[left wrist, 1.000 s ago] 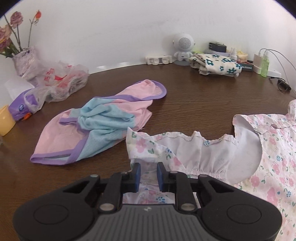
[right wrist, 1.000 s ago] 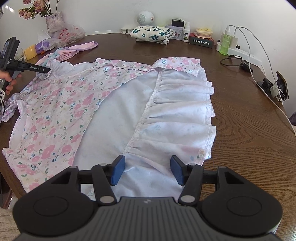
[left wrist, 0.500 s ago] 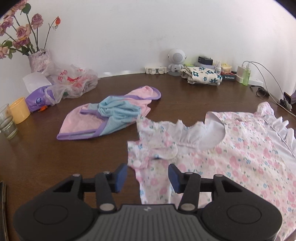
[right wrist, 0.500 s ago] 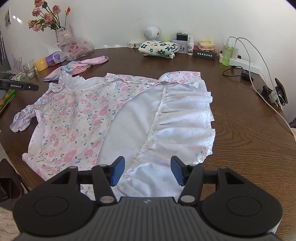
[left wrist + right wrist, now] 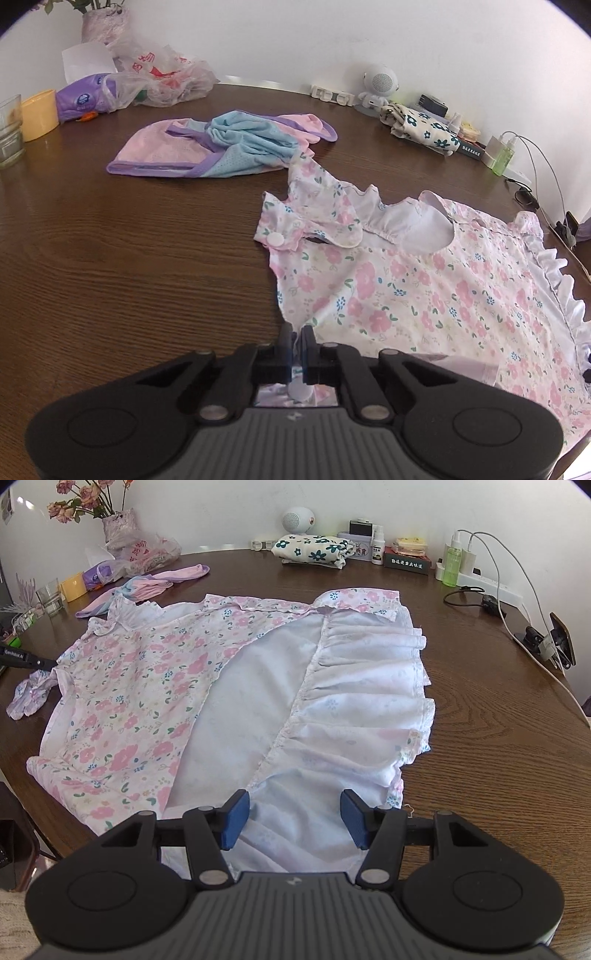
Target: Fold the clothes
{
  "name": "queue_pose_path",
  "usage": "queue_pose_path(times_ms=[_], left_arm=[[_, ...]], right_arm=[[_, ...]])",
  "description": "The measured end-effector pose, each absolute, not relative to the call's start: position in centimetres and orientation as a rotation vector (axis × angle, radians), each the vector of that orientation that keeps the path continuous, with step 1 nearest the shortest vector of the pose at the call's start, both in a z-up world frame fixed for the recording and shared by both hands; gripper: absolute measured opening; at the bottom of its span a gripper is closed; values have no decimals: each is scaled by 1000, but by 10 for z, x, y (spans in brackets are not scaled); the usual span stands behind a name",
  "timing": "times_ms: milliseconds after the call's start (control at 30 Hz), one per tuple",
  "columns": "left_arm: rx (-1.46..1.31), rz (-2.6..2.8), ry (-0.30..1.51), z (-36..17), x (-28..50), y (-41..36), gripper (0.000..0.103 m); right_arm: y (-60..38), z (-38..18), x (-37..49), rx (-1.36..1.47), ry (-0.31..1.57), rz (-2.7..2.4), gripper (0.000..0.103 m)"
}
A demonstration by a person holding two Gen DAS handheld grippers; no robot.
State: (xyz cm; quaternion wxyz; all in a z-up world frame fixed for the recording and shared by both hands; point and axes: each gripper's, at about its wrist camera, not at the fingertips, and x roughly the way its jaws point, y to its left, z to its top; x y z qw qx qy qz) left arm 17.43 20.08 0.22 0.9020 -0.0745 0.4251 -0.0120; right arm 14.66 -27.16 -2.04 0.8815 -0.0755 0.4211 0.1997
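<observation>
A pink floral dress (image 5: 424,295) lies spread on the brown wooden table (image 5: 129,258). Part of it is folded back, so the white lining (image 5: 240,709) and ruffled hem (image 5: 351,720) show. My left gripper (image 5: 294,339) is shut on the dress's side edge below the buttoned sleeve (image 5: 291,229). In the right wrist view the left gripper (image 5: 40,662) shows at the far left beside the other sleeve (image 5: 29,698). My right gripper (image 5: 293,819) is open just above the ruffled hem, with nothing between its fingers.
A pink, blue and purple garment (image 5: 221,147) lies behind the dress. A folded flower-print cloth (image 5: 314,550) sits at the back by a round speaker (image 5: 380,81). A plastic bag (image 5: 166,77), yellow cup (image 5: 38,114) and glass (image 5: 9,129) stand left; power strip and cables (image 5: 480,579) right.
My left gripper let go of the collar, drew back open, and has now shut on the dress's side edge. The right gripper stayed open over the hem.
</observation>
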Motion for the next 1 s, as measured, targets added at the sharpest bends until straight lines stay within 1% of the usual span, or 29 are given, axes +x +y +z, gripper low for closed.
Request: queue_pose_path(times_ms=[200,300,367,400,433,500,600,667,700,767,833,1000], left_arm=[[-34,43,866,2,176,190,4],[-33,37,861,8,175,189,15],[-56,14,843,15,174,191,25],[-63,13,831,20,175,192,32],[-62,20,818,24,177,192,34],[-49,24,803,29,188,191,34],[-50,27,809,25,212,191,31],[-52,31,818,18,229,190,24],[-49,32,818,14,235,189,18],[-34,34,823,7,243,186,17],[-9,26,828,1,247,184,12],[54,75,824,-2,249,179,11]], right_arm=[[-277,-22,145,-177,874,409,56],[-279,-20,147,-177,881,412,56],[-281,-18,148,-169,888,417,56],[-283,-14,149,-157,879,419,56],[-284,-8,150,-146,863,421,56],[-285,2,154,-138,826,417,56],[-278,9,169,-162,784,404,56],[-272,4,183,-176,791,396,56],[-269,1,188,-181,796,396,56],[-264,-7,198,-198,804,393,55],[-263,-14,205,-218,812,386,55],[-268,-25,211,-189,845,385,55]])
